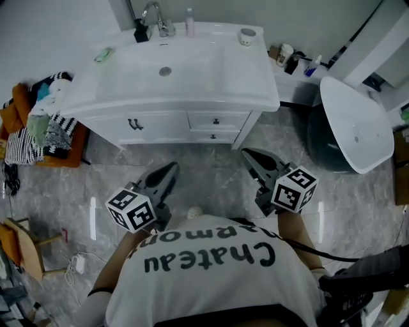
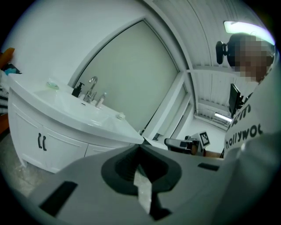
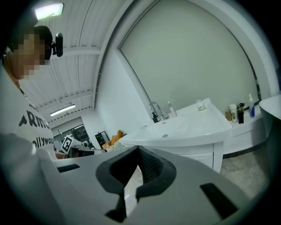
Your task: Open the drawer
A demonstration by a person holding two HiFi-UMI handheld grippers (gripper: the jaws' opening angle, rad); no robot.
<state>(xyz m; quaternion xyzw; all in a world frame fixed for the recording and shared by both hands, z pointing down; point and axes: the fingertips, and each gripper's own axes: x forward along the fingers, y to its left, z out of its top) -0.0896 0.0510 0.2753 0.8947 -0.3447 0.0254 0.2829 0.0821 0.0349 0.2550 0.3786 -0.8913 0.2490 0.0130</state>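
A white vanity cabinet (image 1: 160, 128) stands under a washbasin (image 1: 179, 67). On its right half are two stacked drawers with dark knobs, the upper drawer (image 1: 216, 121) above the lower drawer (image 1: 213, 135). Both look closed. My left gripper (image 1: 173, 168) and right gripper (image 1: 245, 152) hover over the marble floor in front of the cabinet and touch nothing. Both are shut with nothing between the jaws. The left gripper view shows the left gripper (image 2: 139, 147) facing the cabinet doors (image 2: 41, 141). In the right gripper view, the right gripper (image 3: 138, 148) points below the basin towards a drawer front (image 3: 199, 154).
A tap (image 1: 153, 14) and small bottles stand on the basin's rim. A pile of clothes (image 1: 41, 124) lies on an orange seat at the left. At the right are a low shelf with bottles (image 1: 294, 60) and a large white oval fixture (image 1: 354, 124). A wooden stool (image 1: 22, 246) stands bottom left.
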